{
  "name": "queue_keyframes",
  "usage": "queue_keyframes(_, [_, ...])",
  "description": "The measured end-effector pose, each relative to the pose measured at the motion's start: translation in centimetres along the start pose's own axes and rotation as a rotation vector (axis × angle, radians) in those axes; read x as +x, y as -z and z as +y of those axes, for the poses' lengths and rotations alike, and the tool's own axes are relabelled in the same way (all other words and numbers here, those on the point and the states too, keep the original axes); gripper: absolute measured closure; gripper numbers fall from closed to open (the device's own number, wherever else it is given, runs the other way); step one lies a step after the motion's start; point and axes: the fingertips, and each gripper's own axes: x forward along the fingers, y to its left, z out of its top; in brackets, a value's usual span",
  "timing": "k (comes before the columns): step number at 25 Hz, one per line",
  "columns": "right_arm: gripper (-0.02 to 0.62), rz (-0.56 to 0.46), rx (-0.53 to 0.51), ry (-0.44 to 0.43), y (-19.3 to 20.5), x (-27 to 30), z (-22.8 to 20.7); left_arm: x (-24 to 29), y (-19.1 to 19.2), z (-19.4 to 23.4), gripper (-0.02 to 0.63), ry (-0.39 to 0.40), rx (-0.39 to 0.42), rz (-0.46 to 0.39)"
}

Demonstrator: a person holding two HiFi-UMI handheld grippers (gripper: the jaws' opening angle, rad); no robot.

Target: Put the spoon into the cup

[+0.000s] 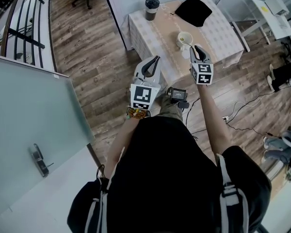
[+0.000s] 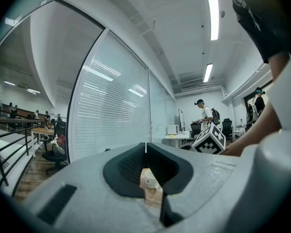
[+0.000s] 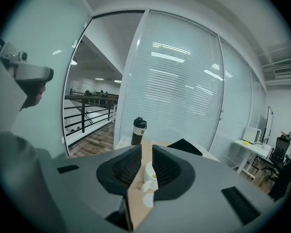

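The cup (image 1: 185, 38) stands on the cloth-covered table (image 1: 218, 30), with a dark tumbler (image 1: 152, 8) and a black pouch (image 1: 194, 9) farther back. A small white thing (image 3: 144, 200), maybe the spoon, lies on the cloth just beside the cup; I can't tell for sure. The right gripper (image 1: 195, 49) hovers near the cup, its jaws a narrow slit apart and empty. The left gripper (image 1: 156, 59) hangs by the table's near edge, jaws pressed together on nothing.

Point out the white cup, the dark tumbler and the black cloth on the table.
white cup (image 1: 180, 39): head view, left side of its rim.
dark tumbler (image 1: 152, 11): head view, middle of its body.
black cloth (image 1: 194, 9): head view, its middle.
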Motion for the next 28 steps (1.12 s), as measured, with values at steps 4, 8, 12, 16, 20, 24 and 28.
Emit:
queue_keyframes(4, [0.538,-0.068,-0.001,0.033,-2.4,-1.4,0.5,-0.2,0.0,-0.2,0.581,0.004,0.004,-0.004])
queue_keyframes(8, [0.538,-0.134,-0.005,0.058,-4.8,-2.9,1.3,-0.5,-0.1,-0.3,0.581,0.005,0.012,-0.009])
queue_keyframes(12, [0.538,-0.188,0.006,0.053,-6.6,-4.4,2.5,-1.0,-0.2,-0.1,0.581,-0.012,0.02,-0.023])
queue_keyframes(16, [0.538,-0.229,0.012,0.038,-8.0,-5.8,3.7,-1.3,-0.5,0.1,0.581,-0.023,0.022,-0.034])
queue_keyframes(20, [0.538,-0.256,0.0,0.002,-9.1,-7.2,5.5,-1.7,-0.6,0.3,0.583,-0.031,0.028,-0.042])
queue_keyframes(24, [0.538,-0.276,-0.017,-0.029,-9.8,-8.4,7.3,-2.1,-0.9,0.4,0.581,-0.038,0.034,-0.054])
queue_keyframes(28, [0.538,-0.285,0.002,-0.051,-9.7,-9.2,8.9,-2.5,-1.1,-0.1,0.583,-0.033,0.044,-0.062])
